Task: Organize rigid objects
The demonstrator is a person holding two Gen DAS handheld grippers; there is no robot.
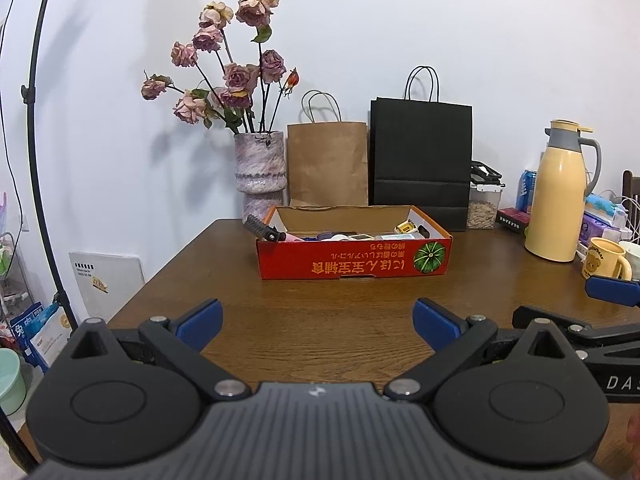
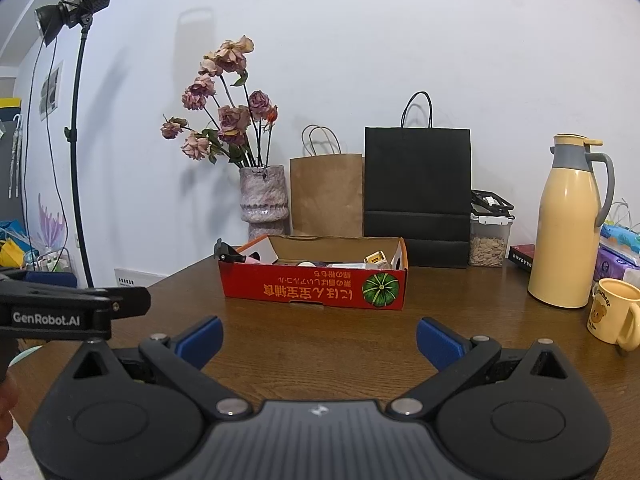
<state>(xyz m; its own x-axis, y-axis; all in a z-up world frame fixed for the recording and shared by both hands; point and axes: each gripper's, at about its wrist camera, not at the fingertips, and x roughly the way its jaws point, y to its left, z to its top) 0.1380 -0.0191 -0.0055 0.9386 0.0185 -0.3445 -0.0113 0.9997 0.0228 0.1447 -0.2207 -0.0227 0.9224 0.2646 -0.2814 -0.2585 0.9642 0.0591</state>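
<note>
A shallow red cardboard box (image 1: 352,262) (image 2: 312,290) sits on the brown wooden table (image 1: 320,320) (image 2: 320,340), past both grippers. Several small items lie inside it; a black comb-like tool (image 1: 260,229) (image 2: 228,256) sticks out at its left end and a small yellow-and-white box (image 1: 406,227) (image 2: 375,258) lies near its right end. My left gripper (image 1: 318,322) is open and empty above the near table. My right gripper (image 2: 319,340) is also open and empty. Each gripper's body shows at the edge of the other's view.
Against the wall stand a vase of dried roses (image 1: 262,172) (image 2: 264,200), a brown paper bag (image 1: 327,164) (image 2: 326,196) and a black paper bag (image 1: 420,164) (image 2: 416,192). At the right are a yellow thermos jug (image 1: 560,196) (image 2: 568,224), a yellow mug (image 1: 604,260) (image 2: 612,312) and a seed jar (image 2: 489,240). A light stand (image 2: 76,140) rises left.
</note>
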